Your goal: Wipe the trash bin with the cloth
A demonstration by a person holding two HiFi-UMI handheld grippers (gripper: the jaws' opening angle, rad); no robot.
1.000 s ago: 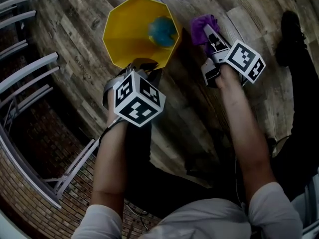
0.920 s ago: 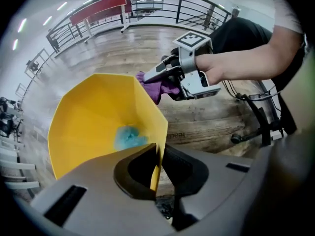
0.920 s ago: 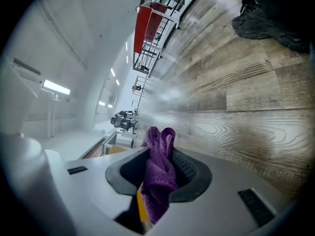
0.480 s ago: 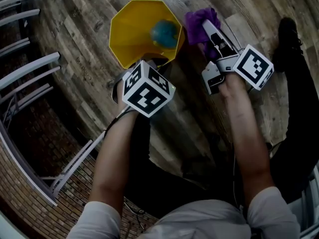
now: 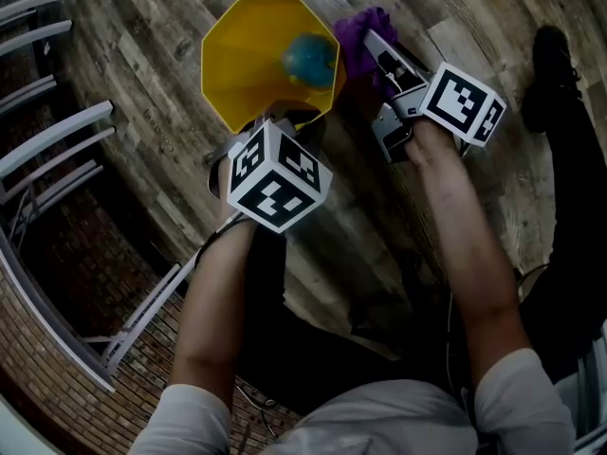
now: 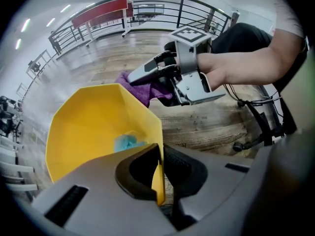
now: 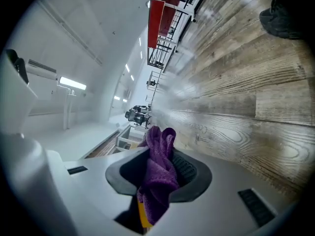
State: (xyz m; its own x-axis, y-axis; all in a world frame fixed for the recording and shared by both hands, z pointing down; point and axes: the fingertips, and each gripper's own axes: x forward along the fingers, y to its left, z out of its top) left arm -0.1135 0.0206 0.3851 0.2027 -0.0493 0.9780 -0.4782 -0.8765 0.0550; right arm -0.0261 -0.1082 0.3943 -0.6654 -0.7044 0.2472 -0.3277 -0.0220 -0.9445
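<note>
A yellow trash bin [image 5: 248,64] stands open on the wood floor with a blue lump [image 5: 311,58] inside. My left gripper [image 5: 275,121] points steeply down at its near rim. In the left gripper view the jaws have just been closing, and the left gripper [image 6: 159,176] is now shut on the thin yellow wall [image 6: 98,127]. My right gripper [image 5: 368,44] is shut on a purple cloth [image 5: 358,36], which hangs just right of the bin's rim. The cloth [image 7: 160,173] bunches out between the right gripper [image 7: 160,167] jaws.
White metal rails [image 5: 57,131] curve along the left over a brick-patterned floor [image 5: 57,349]. A dark shoe [image 5: 550,60] rests on the planks at the right. The person's dark trouser legs [image 5: 275,292] fill the near floor.
The right gripper has carried the purple cloth leftward, up beside the bin's right rim. The left gripper has shifted slightly and now grips the bin's near rim.
</note>
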